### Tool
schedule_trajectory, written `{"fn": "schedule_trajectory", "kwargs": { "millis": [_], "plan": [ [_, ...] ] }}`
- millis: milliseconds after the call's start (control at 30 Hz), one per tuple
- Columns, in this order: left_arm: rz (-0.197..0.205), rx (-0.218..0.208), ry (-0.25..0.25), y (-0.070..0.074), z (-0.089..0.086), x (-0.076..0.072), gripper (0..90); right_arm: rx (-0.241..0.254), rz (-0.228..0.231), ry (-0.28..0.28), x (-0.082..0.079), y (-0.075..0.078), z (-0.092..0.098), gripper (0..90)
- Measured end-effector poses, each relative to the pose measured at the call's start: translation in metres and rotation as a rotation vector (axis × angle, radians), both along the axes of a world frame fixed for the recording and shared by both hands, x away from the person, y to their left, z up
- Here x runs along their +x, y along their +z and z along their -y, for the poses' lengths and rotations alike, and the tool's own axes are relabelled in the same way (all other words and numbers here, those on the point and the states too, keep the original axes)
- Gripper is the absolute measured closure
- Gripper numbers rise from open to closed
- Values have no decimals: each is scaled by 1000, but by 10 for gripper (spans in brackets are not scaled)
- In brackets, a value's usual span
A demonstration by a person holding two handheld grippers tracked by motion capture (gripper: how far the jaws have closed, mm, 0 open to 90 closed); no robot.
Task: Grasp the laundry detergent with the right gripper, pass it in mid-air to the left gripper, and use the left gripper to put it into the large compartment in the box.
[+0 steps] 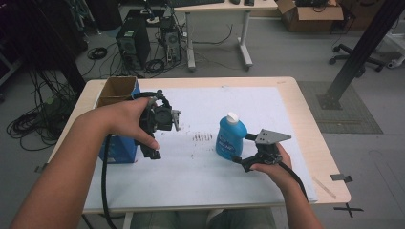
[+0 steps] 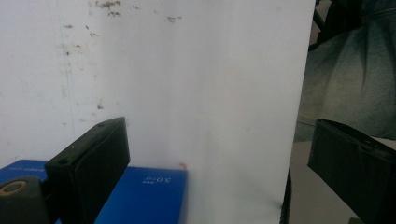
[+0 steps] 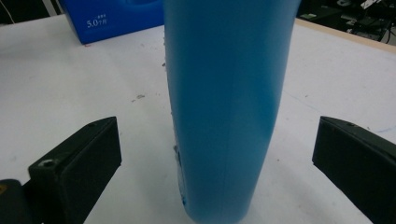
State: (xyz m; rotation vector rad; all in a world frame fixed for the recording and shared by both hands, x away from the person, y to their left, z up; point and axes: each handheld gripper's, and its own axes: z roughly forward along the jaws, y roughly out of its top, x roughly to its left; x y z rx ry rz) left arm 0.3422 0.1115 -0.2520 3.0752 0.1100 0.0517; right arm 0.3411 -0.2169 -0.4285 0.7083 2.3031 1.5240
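Left gripper [image 1: 154,138] raised, fingers wide apart; right gripper [image 1: 241,149] low, fingers spread

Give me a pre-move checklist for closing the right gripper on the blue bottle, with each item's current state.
1. Right gripper jaws open wide: ok.
2. Blue bottle sits between the jaws with a gap on both sides: ok.
3. Bottle upright on the white mat: ok.
4. White cap seated on the bottle: ok; whether it is tight, cannot tell.
5. Left gripper away from the bottle, open, over the blue box: ok.
6. Bottle's fill level or weight: cannot tell.
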Motion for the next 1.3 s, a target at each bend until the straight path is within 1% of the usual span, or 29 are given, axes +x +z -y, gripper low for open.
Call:
{"fn": "schedule_trajectory", "kwargs": {
  "millis": [200, 267, 333, 567, 800, 1133, 1300],
  "plan": [
    [0, -2, 6, 0, -2, -1, 56, 44, 16, -31, 2, -5, -5, 4],
    [-1, 0, 7, 0, -3, -1, 56, 52, 19, -43, 2, -7, -7, 4],
    [-1, 1, 7, 1, -4, -2, 56, 60, 28, -80, 3, -9, -9, 2],
    [-1, -9, 17, 3, -8, -3, 56, 85, 35, -94, 3, -15, -13, 0],
    [-2, -10, 3, 2, -7, -4, 56, 116, 41, -117, 5, -21, -20, 1],
    [-2, -17, -1, 3, -7, -5, 57, 143, 57, -129, 6, -24, -26, 0],
    [-2, -21, -7, 3, -7, -5, 57, 142, 65, -138, 6, -25, -28, 8]
  ]
}}
